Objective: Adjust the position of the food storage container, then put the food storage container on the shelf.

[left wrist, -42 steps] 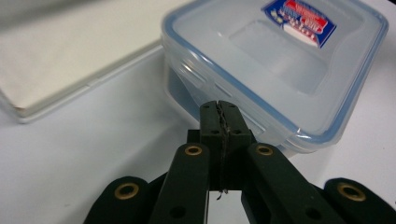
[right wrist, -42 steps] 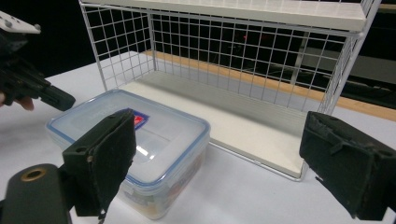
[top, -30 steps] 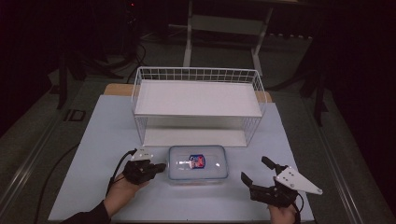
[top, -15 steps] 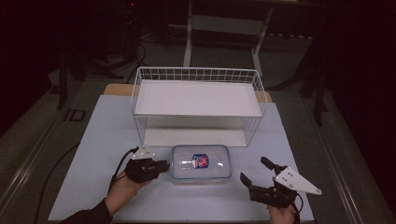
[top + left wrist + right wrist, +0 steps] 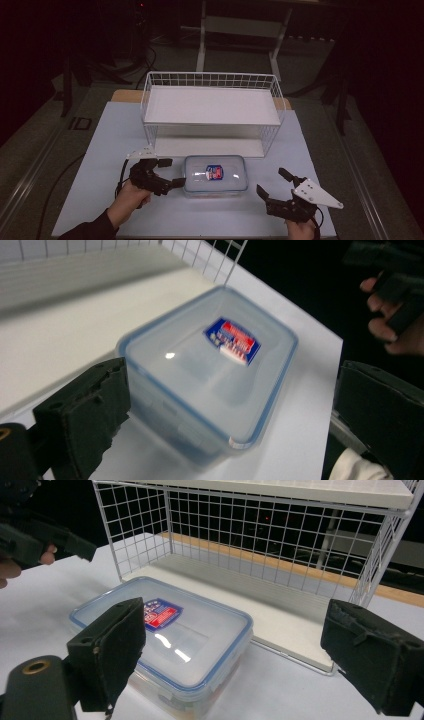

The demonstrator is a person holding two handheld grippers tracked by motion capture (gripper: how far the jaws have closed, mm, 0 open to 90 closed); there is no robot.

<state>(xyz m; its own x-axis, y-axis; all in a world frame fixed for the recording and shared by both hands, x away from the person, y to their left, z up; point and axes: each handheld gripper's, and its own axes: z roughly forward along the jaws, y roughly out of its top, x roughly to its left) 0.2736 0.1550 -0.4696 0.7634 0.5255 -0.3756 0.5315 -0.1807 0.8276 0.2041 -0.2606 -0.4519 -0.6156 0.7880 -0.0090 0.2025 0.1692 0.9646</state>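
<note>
A clear plastic container (image 5: 215,175) with a blue-rimmed lid and a red and blue label lies flat on the white table, just in front of the wire rack. My left gripper (image 5: 173,172) is at its left end, and its jaws have just been opening. In the left gripper view the container (image 5: 210,370) lies between the wide jaws of the left gripper (image 5: 232,385), with neither pad pressing on it. My right gripper (image 5: 271,181) stands open to the right of the container and apart from it. The right gripper view looks over the container (image 5: 165,630) between the right gripper's (image 5: 235,635) spread jaws.
A white wire rack (image 5: 212,105) with an upper shelf and a lower board stands behind the container, its open front towards me. The white table (image 5: 110,145) ends near my forearms. Dark floor and stands surround it.
The left gripper's jaws have gone from shut beside the container's left end to wide open, and the hand has lifted a little. The right gripper and the container have stayed put.
</note>
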